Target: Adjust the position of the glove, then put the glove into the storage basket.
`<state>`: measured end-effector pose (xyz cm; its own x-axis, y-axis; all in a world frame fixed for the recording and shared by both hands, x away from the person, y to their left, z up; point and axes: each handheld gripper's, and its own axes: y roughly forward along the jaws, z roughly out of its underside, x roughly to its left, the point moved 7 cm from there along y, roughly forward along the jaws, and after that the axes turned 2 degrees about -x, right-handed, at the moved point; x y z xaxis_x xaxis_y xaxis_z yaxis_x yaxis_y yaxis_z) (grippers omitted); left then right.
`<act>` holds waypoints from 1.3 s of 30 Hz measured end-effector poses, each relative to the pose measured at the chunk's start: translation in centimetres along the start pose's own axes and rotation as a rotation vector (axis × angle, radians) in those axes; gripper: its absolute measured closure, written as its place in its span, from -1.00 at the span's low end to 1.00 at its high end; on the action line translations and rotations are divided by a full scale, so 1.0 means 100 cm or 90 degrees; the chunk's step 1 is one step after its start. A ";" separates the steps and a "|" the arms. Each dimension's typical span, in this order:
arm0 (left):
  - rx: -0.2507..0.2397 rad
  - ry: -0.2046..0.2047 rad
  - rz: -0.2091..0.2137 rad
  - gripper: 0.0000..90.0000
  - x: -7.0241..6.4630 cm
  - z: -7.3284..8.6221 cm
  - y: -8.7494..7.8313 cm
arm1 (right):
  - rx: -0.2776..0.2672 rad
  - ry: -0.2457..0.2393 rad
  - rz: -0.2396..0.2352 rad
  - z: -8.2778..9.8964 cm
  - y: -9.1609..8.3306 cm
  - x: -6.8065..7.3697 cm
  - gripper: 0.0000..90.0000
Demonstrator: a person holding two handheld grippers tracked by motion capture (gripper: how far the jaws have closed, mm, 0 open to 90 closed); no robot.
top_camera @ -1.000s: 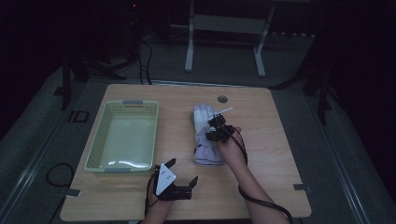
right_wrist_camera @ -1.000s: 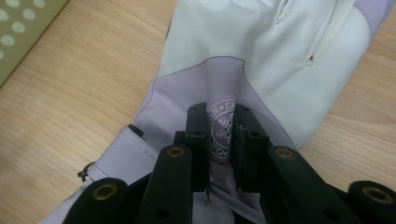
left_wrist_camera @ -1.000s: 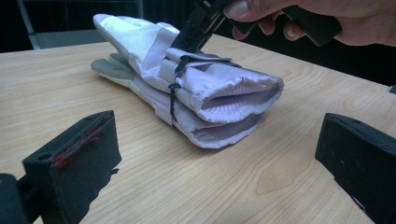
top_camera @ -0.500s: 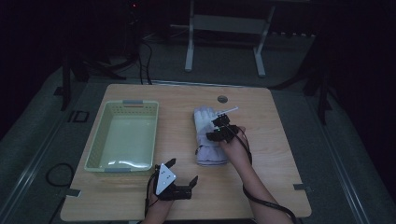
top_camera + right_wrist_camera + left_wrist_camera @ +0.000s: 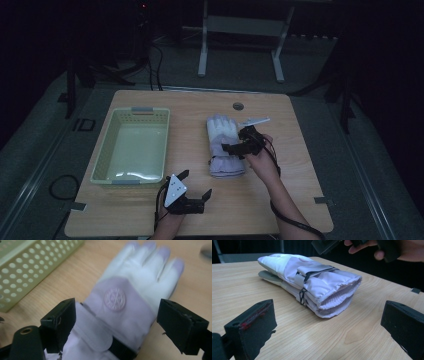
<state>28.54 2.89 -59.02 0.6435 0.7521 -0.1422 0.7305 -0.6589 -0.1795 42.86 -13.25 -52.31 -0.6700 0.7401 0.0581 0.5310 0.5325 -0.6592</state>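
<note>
A pair of white and pale lilac gloves [image 5: 222, 145] lies stacked flat on the wooden table [image 5: 300, 165], fingers pointing away and cuffs toward me. My right gripper [image 5: 235, 140] hovers over the gloves' right side. Its jaws have just been opening and now stand wide. In the right gripper view the top glove [image 5: 130, 297] with its round badge lies below the right gripper [image 5: 117, 317], and the pads do not press on it. My left gripper [image 5: 196, 183] rests near the front edge, open and empty. In its own view the left gripper [image 5: 327, 320] points at the cuffs [image 5: 337, 297].
A pale green perforated basket [image 5: 102, 160] stands empty on the table's left half, and its wall [image 5: 30, 267] is near the gloves. A round cable hole [image 5: 238, 106] sits at the table's far edge. Bare wood lies right of the gloves.
The right gripper's jaws have gone from nearly shut to wide. The right hand has drawn back a little toward me along the gloves. The left gripper has stayed put.
</note>
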 end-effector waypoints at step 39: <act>0.094 0.009 0.050 -1.00 0.025 -0.098 0.067 | -0.086 -0.050 0.014 0.002 -0.017 -0.037 -0.59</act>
<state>37.30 0.23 -51.09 0.7008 0.6978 -0.1480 0.6372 -0.7057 -0.3098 44.36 -17.00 -51.56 -0.6937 0.7200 -0.0172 0.6067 0.5712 -0.5529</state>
